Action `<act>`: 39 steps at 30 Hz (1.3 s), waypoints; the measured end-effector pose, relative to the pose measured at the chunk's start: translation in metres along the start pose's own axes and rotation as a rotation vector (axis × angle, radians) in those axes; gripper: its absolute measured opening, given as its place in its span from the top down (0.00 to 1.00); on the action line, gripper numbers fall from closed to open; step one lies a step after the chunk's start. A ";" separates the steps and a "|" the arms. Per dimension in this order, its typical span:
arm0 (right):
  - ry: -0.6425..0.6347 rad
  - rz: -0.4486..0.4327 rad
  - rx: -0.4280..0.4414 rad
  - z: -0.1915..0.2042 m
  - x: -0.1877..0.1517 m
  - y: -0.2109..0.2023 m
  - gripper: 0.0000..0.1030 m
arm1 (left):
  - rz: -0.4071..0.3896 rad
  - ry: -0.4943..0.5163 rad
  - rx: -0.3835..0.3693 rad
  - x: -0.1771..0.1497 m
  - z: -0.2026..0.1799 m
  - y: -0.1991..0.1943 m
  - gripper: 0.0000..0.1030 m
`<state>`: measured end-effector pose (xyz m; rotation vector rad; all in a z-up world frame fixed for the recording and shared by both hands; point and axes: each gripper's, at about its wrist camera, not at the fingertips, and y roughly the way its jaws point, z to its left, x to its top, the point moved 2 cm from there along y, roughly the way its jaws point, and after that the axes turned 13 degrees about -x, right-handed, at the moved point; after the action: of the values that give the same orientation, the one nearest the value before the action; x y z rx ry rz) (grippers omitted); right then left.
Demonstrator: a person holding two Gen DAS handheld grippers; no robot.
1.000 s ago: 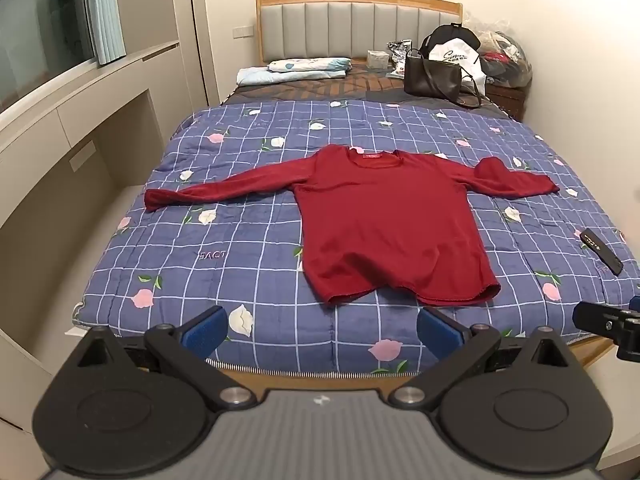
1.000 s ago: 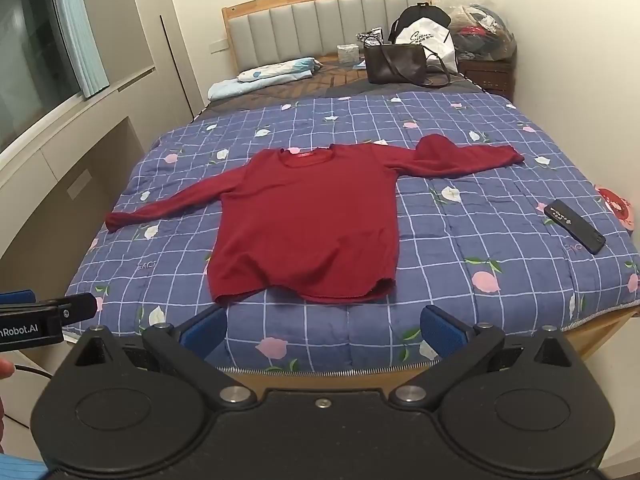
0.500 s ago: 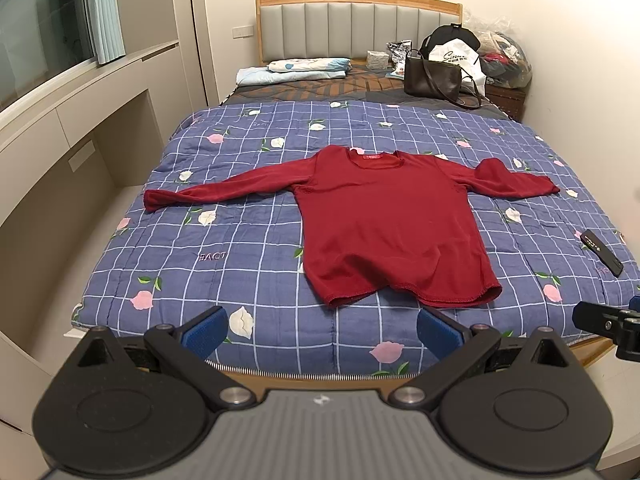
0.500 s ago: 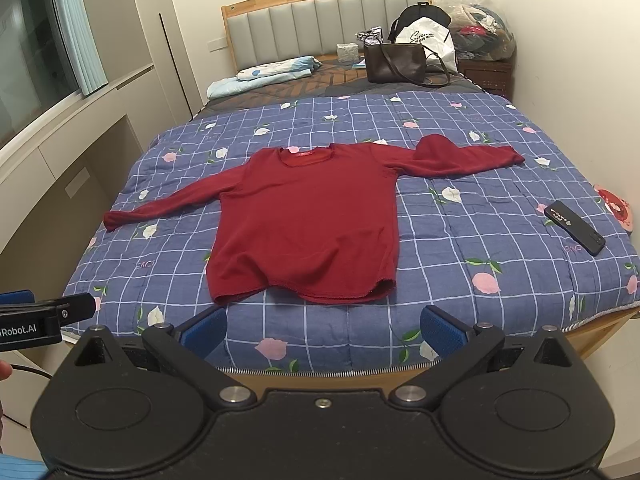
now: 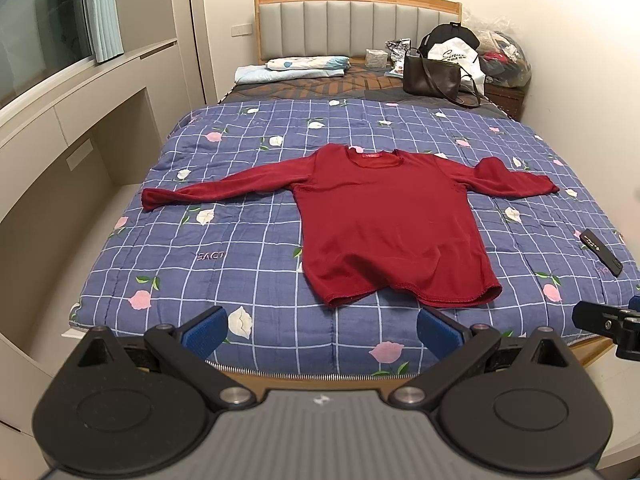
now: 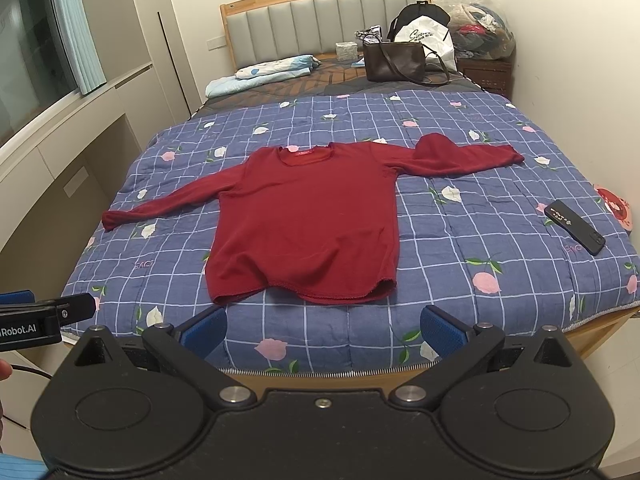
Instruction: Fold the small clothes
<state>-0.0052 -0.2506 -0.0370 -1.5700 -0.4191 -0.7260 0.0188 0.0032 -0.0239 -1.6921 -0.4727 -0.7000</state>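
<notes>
While both grippers hang at the foot of the bed (image 5: 592, 344), low in frame, no fold has started, I'd say: this looks like the approach step. Left gripper (image 5: 322, 326) is spread wide, holding nothing; right gripper (image 6: 324, 326) likewise. One red long-sleeved top (image 5: 392, 224) lies flat, centre frame on the checked quilt (image 5: 192, 264), two sleeves out, the frame-right one bunched near the shoulder. Next move probably calls for reaching in to pinch a sleeve or hem edge and carry it across the body. Count: one top, one remote (image 6: 574, 227) at right, one brown handbag (image 5: 432, 77) upper right, two grippers.
</notes>
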 end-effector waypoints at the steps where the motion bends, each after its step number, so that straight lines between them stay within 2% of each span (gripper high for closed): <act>1: -0.001 0.000 0.000 0.000 0.000 0.000 0.00 | 0.000 0.000 0.000 0.000 0.000 0.000 0.00; 24: -0.001 0.006 -0.003 0.001 0.000 0.003 0.00 | 0.015 -0.006 -0.012 0.000 0.001 0.014 0.00; 39: 0.013 0.030 -0.025 0.007 0.006 0.019 0.00 | 0.039 -0.011 -0.013 0.014 0.019 0.032 0.00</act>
<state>0.0128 -0.2471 -0.0478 -1.5907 -0.3773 -0.7205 0.0537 0.0130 -0.0401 -1.7141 -0.4424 -0.6664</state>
